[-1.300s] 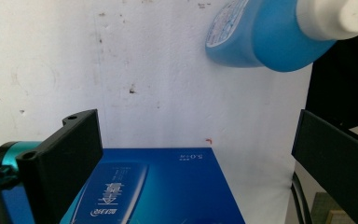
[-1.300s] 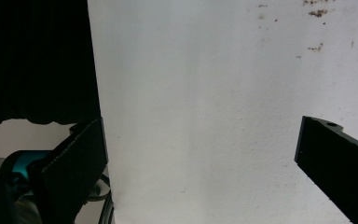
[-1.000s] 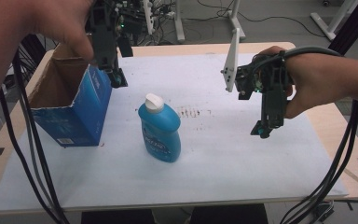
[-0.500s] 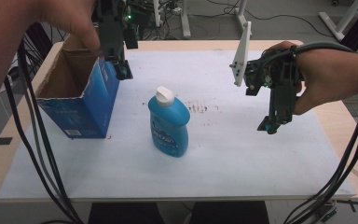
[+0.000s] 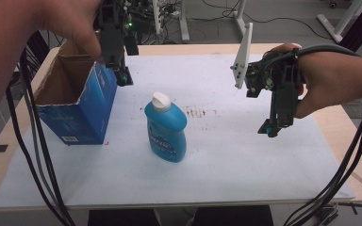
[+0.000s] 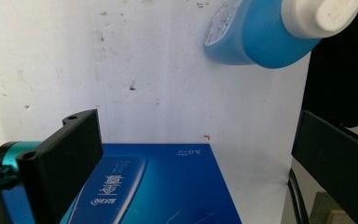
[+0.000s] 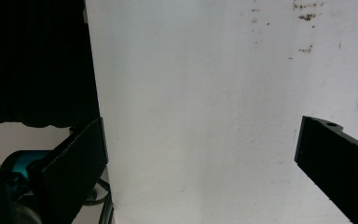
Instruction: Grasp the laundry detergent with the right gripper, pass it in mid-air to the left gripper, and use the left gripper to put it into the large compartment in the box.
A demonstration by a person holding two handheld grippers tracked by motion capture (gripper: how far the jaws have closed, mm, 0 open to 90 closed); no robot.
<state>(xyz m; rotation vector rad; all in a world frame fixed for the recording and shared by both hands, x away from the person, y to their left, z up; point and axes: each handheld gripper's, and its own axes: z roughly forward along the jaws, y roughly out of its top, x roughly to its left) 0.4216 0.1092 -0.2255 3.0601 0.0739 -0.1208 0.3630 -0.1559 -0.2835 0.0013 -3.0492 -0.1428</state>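
In the high view, the left gripper (image 5: 122,75) was in the upper left of the frame, with its tip just above the right wall of the blue box (image 5: 78,113). The box stood open at the left of the frame on the white sheet (image 5: 226,165) that covered the table. In the left gripper view the two black jaws were spread wide, one at the lower left and one at the right edge, and nothing was between them; the printed blue side of the box (image 6: 154,186) was at the bottom of that frame, close under the jaws.

The blue bottle (image 5: 166,128) with a white cap stood upright near the middle of the high view, just beside the box but apart from it. In the left gripper view the bottle (image 6: 261,32) was in the upper right corner.

The right gripper (image 5: 269,129) was at the right of the high view, held by a hand (image 5: 325,77) above the sheet, well apart from the bottle. In the right gripper view its jaws were also spread wide over the bare white sheet (image 7: 205,116), holding nothing. Small brown stains (image 5: 199,112) were on the sheet, to the right of the bottle
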